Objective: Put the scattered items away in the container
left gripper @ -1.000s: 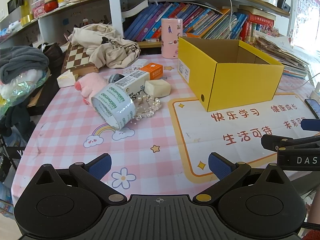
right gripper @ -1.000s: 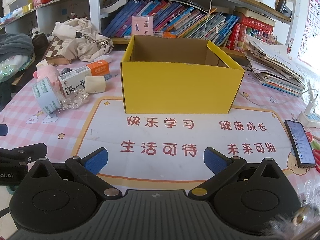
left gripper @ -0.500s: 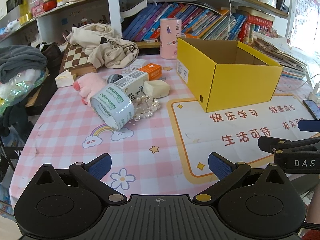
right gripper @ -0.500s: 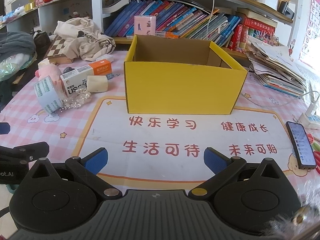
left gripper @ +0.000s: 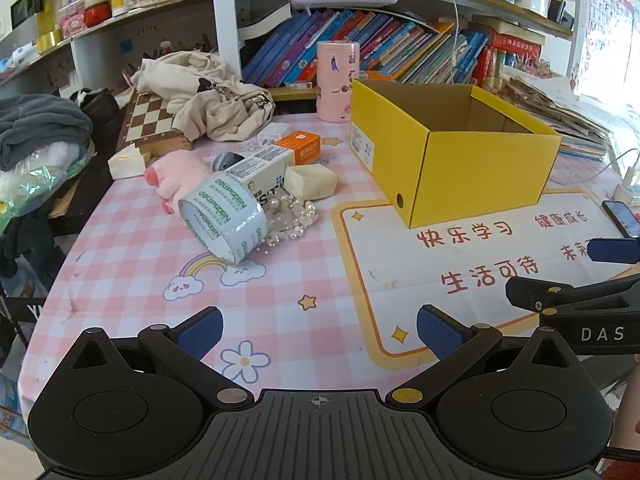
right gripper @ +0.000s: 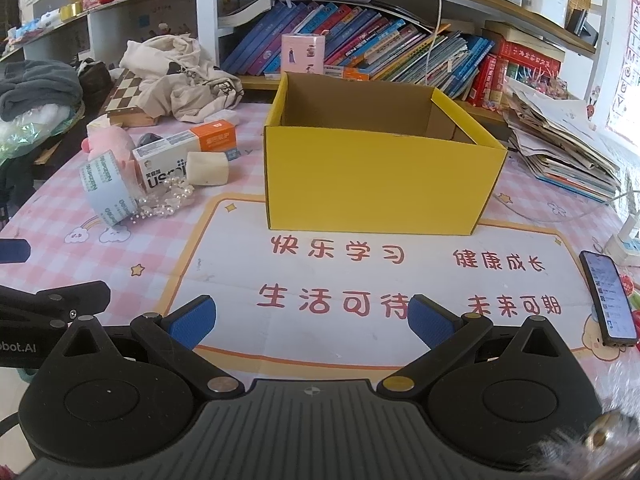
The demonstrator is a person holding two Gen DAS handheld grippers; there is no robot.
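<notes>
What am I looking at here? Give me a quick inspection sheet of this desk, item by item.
Surface: pink checked tablecloth with a printed white panel.
Job's things: open yellow cardboard box, no contents visible; tape roll, pearl beads, toothpaste carton, pale soap block, pink plush toy, all left of the box.
Clutter: chessboard, beige cloth, pink canister, smartphone.
Grippers: left gripper and right gripper open, empty.
Cables: white cable at the shelf.
Surroundings: bookshelf, paper stack.
</notes>
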